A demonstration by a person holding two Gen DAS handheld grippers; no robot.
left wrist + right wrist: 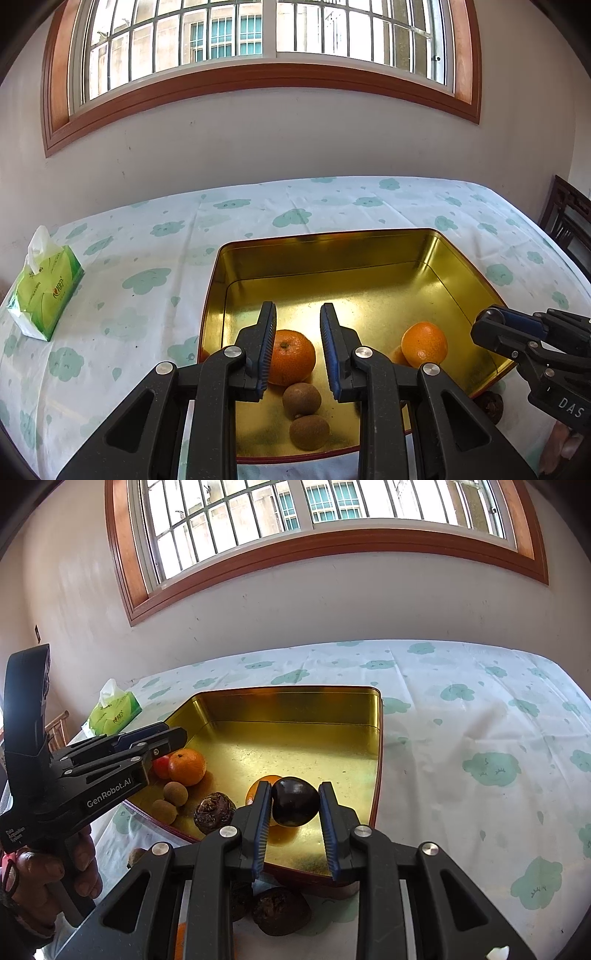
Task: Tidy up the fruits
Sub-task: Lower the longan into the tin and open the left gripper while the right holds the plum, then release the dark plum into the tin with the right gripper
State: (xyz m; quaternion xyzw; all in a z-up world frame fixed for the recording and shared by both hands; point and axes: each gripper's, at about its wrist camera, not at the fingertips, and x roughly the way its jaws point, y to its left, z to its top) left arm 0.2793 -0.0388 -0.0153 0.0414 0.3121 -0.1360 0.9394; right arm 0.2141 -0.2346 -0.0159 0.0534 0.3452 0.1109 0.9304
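- Right gripper (295, 823): fingers clenched on a dark, smooth, round fruit (294, 802), held over the near right corner of the gold tin tray (295, 705).
- Left gripper (297, 350): jaws drawn in as far as they go, a gap still showing, nothing between the pads. Below the gap, inside the tray: an orange (291, 356), and two brown kiwis (301, 400) touching each other at 6 o'clock of it.
- A person's hand (44, 871) grips the left tool's handle, at 8 o'clock in the right wrist view.
- Off the tray, on the cloth just by its near rim: two dark wrinkled fruits (280, 910).
- In the tray, near rim: a third wrinkled fruit (214, 812). A second orange (424, 343) sits at 3 o'clock, close to the right wall; a small red fruit (161, 767) touches the first orange's left side.
- Far half of the tray floor bare; walls stand all round.
- Tablecloth (480, 709) open from 1 to 4 o'clock of the tray, up to the table edge.
- Tissue pack (46, 291) at 9 o'clock, well apart from the tray, near the left table edge.
- Chair back (569, 225) at the far right edge; wall and window beyond.
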